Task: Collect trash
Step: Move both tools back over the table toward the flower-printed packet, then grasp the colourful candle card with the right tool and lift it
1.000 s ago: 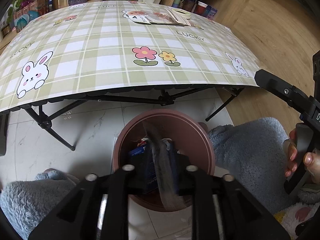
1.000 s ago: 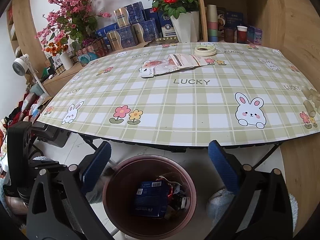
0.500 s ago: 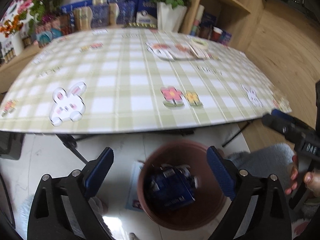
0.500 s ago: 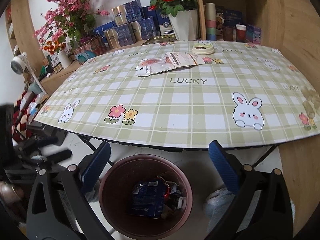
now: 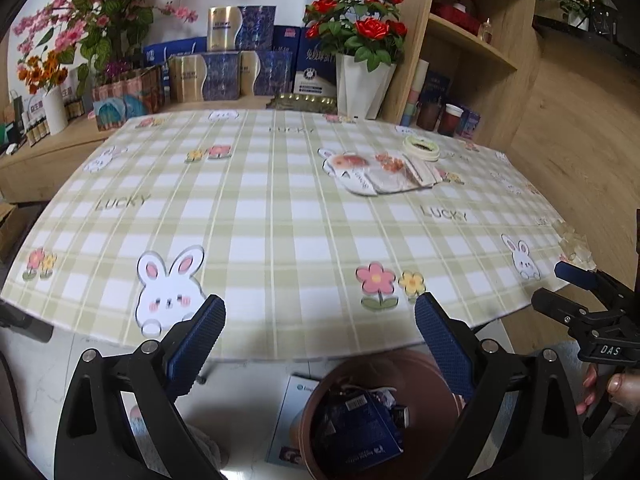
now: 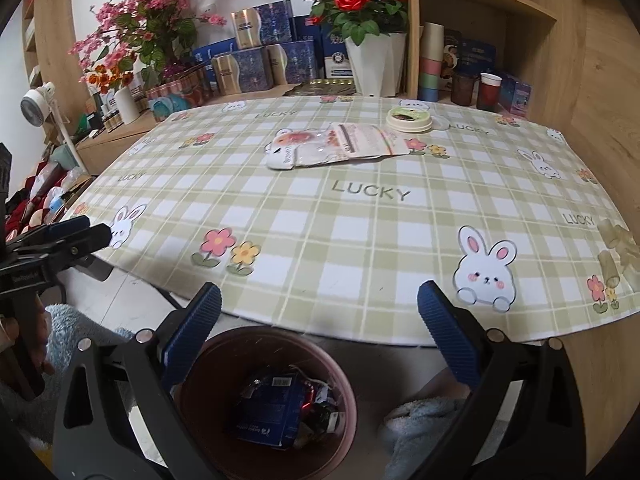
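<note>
A brown round bin (image 5: 320, 408) (image 6: 200, 380) stands on the floor under the table's near edge, holding a dark blue box (image 5: 360, 428) (image 6: 268, 412) and other scraps. On the checked tablecloth lie white snack wrappers (image 5: 380, 172) (image 6: 332, 146) and a roll of tape (image 5: 421, 147) (image 6: 409, 119), at the far right. My left gripper (image 5: 318, 332) is open and empty above the table's near edge. My right gripper (image 6: 320, 316) is open and empty, over the bin's far rim. Each gripper shows in the other's view, the right one (image 5: 576, 292) and the left one (image 6: 60, 236).
The folding table (image 5: 280, 220) has a green plaid cloth with rabbits and flowers. Behind it stand flower vases (image 5: 360, 84), blue and gold boxes (image 5: 224, 68) and a wooden shelf (image 5: 472, 40) with cups. A booklet (image 5: 288, 420) lies on the floor beside the bin.
My left gripper was shut on a dark piece of trash over the bin. It opened, the piece went into the bin, and the gripper rose to table height. The right gripper lifted slightly.
</note>
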Motion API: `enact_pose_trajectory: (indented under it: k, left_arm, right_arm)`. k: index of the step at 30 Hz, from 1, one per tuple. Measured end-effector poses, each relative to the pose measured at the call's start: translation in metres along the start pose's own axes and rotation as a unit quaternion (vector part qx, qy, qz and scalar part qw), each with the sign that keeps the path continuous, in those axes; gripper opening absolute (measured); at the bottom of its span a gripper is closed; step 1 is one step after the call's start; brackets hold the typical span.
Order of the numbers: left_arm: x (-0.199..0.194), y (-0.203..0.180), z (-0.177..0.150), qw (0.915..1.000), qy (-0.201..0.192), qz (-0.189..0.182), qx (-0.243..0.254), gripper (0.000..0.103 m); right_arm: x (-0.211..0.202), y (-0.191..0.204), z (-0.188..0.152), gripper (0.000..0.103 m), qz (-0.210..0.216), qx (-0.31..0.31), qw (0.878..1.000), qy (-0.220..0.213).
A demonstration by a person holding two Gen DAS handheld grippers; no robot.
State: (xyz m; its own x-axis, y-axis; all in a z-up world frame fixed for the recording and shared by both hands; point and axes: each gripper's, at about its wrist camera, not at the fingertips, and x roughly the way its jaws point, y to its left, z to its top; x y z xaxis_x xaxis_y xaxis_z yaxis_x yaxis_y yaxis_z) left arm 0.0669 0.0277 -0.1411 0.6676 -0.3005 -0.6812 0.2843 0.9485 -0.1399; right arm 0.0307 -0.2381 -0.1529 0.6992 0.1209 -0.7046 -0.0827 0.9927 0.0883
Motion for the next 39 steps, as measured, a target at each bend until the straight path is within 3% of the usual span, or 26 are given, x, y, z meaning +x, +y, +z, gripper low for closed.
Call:
enact_pose_trajectory:
  k: [16, 22, 27, 32, 39]
  left_arm:
    - [0.055, -0.027, 0.056, 0.9993, 0.012, -0.017, 0.032, 0.093]
    - [0.083, -0.021, 0.079, 0.9998, 0.010, -0.008, 0.011, 0.093]
    - [0.097, -0.008, 0.091, 1.0000, 0.007, 0.002, 0.000, 0.093]
    - [0.108, 0.004, 0.097, 0.9999, 0.010, 0.007, -0.012, 0.093]
    - [0.113, 0.014, 0.095, 0.9996, 0.014, 0.005, -0.024, 0.093]
  right_arm:
    - [0.047, -0.058, 0.042, 0.097, -0.029, 0.025, 0.999, 0.008]
    - [0.090, -0.062, 0.075, 0.097, -0.029, 0.010, 0.999, 0.015]
    - [0.139, -0.062, 0.116, 0.097, 0.000, 0.027, 0.999, 0.031]
    - [0.180, -0.046, 0.153, 0.097, -0.007, 0.006, 0.999, 0.039]
    - [0.232, -0.052, 0.173, 0.096, -0.016, 0.035, 0.996, 0.084]
